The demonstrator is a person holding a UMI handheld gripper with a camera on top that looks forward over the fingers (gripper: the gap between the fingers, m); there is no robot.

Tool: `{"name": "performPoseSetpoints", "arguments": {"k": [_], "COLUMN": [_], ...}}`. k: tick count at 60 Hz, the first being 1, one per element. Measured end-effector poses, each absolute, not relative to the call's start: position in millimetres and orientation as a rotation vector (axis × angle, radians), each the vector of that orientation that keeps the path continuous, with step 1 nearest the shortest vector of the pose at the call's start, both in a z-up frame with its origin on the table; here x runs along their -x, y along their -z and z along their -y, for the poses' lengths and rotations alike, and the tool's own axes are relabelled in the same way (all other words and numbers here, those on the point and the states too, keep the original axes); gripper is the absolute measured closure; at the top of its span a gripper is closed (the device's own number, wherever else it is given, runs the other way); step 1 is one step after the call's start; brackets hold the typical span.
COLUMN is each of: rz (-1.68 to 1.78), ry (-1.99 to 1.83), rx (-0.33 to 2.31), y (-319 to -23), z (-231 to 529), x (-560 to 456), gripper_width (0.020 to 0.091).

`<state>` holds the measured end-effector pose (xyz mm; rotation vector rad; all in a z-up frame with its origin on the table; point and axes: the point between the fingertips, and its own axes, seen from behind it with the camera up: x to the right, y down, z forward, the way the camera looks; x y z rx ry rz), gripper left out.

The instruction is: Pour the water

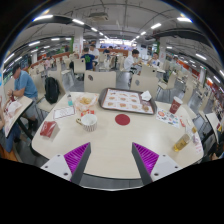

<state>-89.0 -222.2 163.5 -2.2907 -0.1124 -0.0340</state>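
Observation:
My gripper [111,149] hangs over the near edge of a pale table [110,138], open, with only bare tabletop between its purple pads [76,155]. Well beyond the left finger stands a white paper cup [88,122], with a wider paper tub [85,102] behind it. A red round disc [122,119] lies on the table straight ahead. A red cup [175,105] stands far off to the right. Nothing touches the fingers.
A tray [126,99] with small items lies at the table's far side. A red packet [48,128] lies to the left, and a yellowish item [181,143] and papers to the right. A seated person [20,85] is at the left; more tables and people fill the hall behind.

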Motion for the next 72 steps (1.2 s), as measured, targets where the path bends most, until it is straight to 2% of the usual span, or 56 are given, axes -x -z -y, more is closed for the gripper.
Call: {"name": "performPoseSetpoints", "arguments": {"k": [9,34,45,56,61,67,72], "rz": [0.098,-0.041,-0.119,-0.128,-0.131,-0.135,-0.142], "ry": [0.038,0.129,0.138,0.123,0.111,0.159,0.142], "rx": [2.29,2.287,2.21,2.128,2.095,2.063,2.038], "y": [-157.4,-78.9,-60.4,-53.2,-48.1,-46.3,-47.8], "z": [226.2,237.5,199.2,145.1,119.1,106.1,100.2], "x": [60.9,-186.1,-266.0,-293.6,-296.1,-304.2,-301.9], "gripper_width": [0.0261,0.026,0.0257,0.0262,0.0338,0.0571,0.0595]}}
